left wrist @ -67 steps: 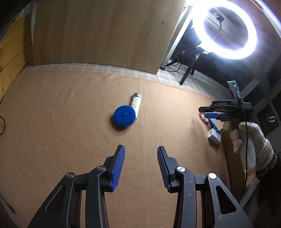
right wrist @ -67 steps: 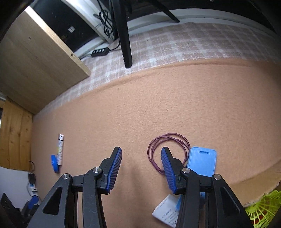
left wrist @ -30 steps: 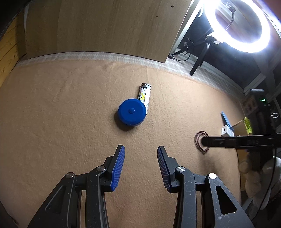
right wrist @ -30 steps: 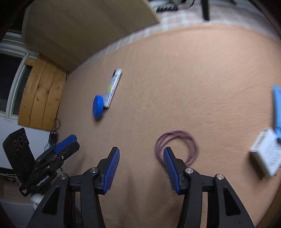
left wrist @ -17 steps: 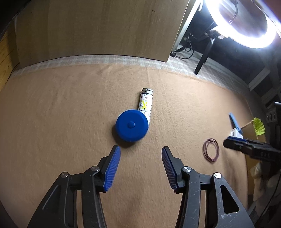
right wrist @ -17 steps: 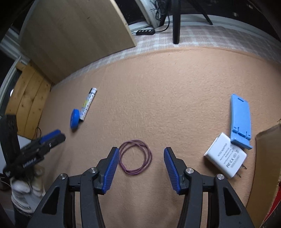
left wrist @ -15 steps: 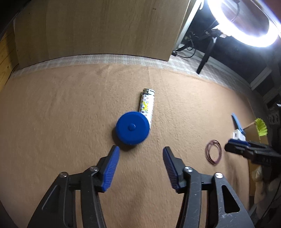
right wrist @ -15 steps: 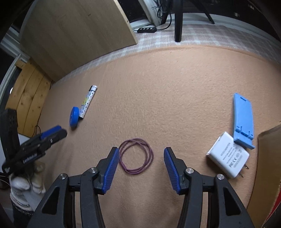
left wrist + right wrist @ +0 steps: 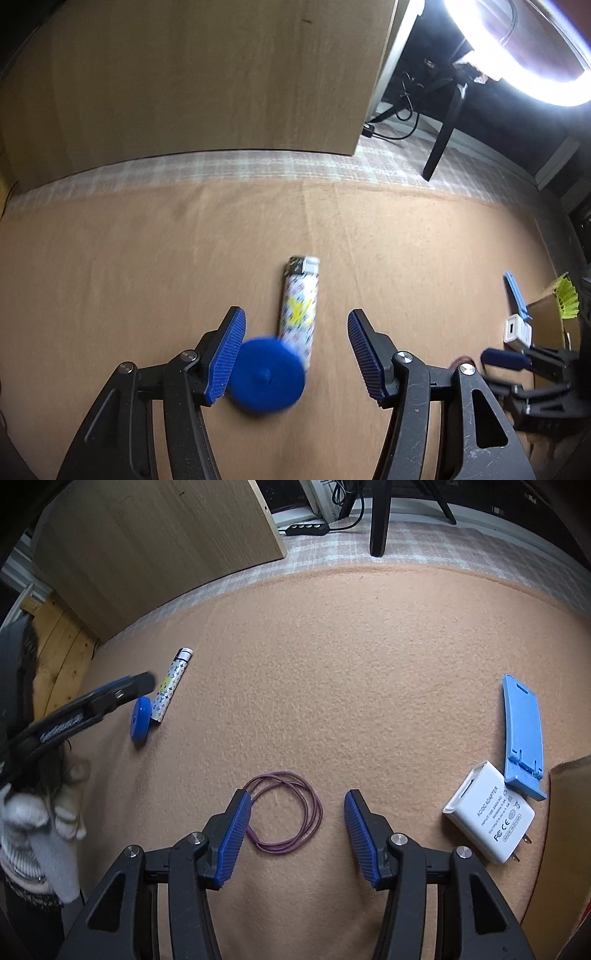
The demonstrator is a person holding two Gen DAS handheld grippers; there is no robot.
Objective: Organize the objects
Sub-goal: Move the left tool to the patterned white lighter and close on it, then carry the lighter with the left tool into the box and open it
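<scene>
Left gripper [image 9: 295,354] — jaws just widened, now open, has advanced to straddle the blue disc [image 9: 266,380] beside the lighter [image 9: 298,314] on the felt mat [image 9: 147,258] — grasp seems imminent; right gripper [image 9: 295,834] open over the purple band [image 9: 284,812].

Black gripper [image 9: 293,825] arms, ribbed blue pads, white knit glove [image 9: 33,830]

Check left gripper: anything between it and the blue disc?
Nothing visible. The left gripper is open with the blue disc already between its fingers, close to the left pad. The lighter lies against the disc's far side and also sits between the fingers, so a close might catch both.
</scene>
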